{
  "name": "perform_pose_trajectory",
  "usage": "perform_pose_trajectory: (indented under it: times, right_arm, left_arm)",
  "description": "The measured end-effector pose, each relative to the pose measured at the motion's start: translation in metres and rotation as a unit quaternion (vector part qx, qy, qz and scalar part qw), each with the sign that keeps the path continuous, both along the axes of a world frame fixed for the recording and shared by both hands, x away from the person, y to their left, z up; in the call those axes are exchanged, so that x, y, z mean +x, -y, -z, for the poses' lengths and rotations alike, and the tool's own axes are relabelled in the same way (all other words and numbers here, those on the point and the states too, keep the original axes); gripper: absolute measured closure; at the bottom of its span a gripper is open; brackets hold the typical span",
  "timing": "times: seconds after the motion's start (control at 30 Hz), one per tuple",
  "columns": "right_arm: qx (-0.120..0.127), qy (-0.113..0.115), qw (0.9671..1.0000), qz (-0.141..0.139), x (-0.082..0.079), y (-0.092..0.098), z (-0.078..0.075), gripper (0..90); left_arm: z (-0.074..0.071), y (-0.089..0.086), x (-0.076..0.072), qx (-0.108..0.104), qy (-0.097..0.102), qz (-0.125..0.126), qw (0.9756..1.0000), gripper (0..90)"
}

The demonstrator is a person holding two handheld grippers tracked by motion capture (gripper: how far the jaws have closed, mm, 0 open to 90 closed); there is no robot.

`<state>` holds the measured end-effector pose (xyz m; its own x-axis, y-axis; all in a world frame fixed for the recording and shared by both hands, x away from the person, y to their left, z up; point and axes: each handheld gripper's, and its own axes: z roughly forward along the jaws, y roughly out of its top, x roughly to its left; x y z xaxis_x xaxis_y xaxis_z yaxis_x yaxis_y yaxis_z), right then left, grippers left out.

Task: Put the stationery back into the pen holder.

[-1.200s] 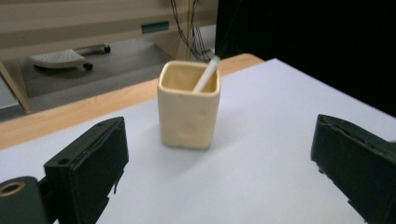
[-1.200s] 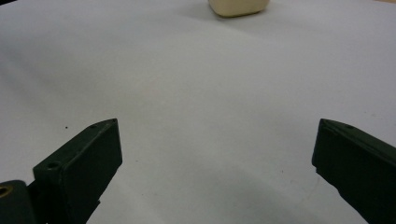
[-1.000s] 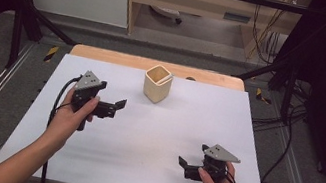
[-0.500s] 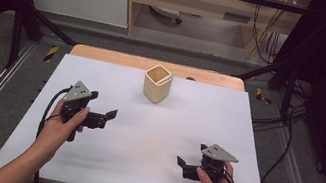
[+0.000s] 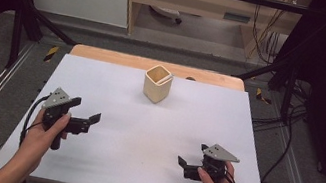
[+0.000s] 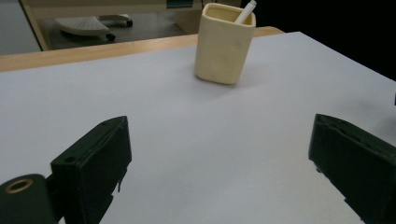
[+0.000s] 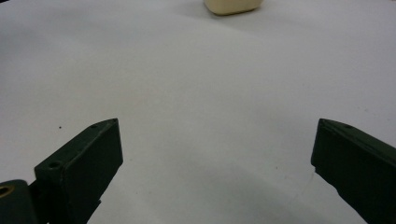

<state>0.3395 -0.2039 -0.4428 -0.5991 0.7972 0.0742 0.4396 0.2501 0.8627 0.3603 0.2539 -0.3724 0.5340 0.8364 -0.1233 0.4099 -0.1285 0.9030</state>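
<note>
So the left gripper point(image 5: 83, 113) has dropped back toward the person's side and further left since a second ago — it now sits near the left edge of the white table cover point(image 5: 143, 134), jaws wide apart, nothing in them. The right gripper point(image 5: 188, 164) has barely shifted, low by the near edge, jaws also spread and empty. The cream cup point(image 5: 158, 83) with a white stick point(image 6: 245, 11) in it stands far back, well apart from both — lots of bare surface between.
</note>
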Motion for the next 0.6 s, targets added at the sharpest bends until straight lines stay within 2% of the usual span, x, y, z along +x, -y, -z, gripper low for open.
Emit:
perform_pose_trajectory:
  times: [0.1,0.17,0.23,0.27,0.33,0.47,0.6]
  right_arm:
    - [0.001,-0.001,1.0,0.0,-0.003,0.002,-0.001,2.9]
    - [0.003,-0.009,1.0,-0.004,-0.004,0.003,-0.001,3.2]
    - [0.0,-0.012,0.9999,-0.005,-0.004,0.003,0.0,3.3]
    - [-0.005,-0.013,0.9999,-0.007,-0.005,0.006,0.0,3.5]
    - [0.004,-0.015,0.9999,0.0,-0.007,0.008,-0.003,3.7]
    - [0.002,-0.014,0.9999,0.003,-0.009,0.012,-0.005,4.1]
    - [-0.022,-0.014,0.9997,0.003,-0.018,0.017,-0.005,5.2]
  left_arm:
    - [0.009,-0.007,-0.007,-0.003,-0.005,-0.007,1.0,6.6]
    - [0.017,-0.01,-0.013,-0.004,-0.01,-0.01,0.9999,12.8]
    - [0.027,-0.01,-0.021,-0.001,-0.013,-0.01,0.9999,13.8]
    - [0.032,-0.01,-0.024,0.001,-0.017,-0.007,0.9998,12.0]
    - [0.041,-0.008,-0.03,0.0,-0.026,-0.004,0.9996,10.0]
    - [0.051,-0.006,-0.036,0.007,-0.037,-0.004,0.9993,8.3]
    - [0.056,-0.003,-0.039,0.005,-0.036,-0.015,0.9992,8.3]
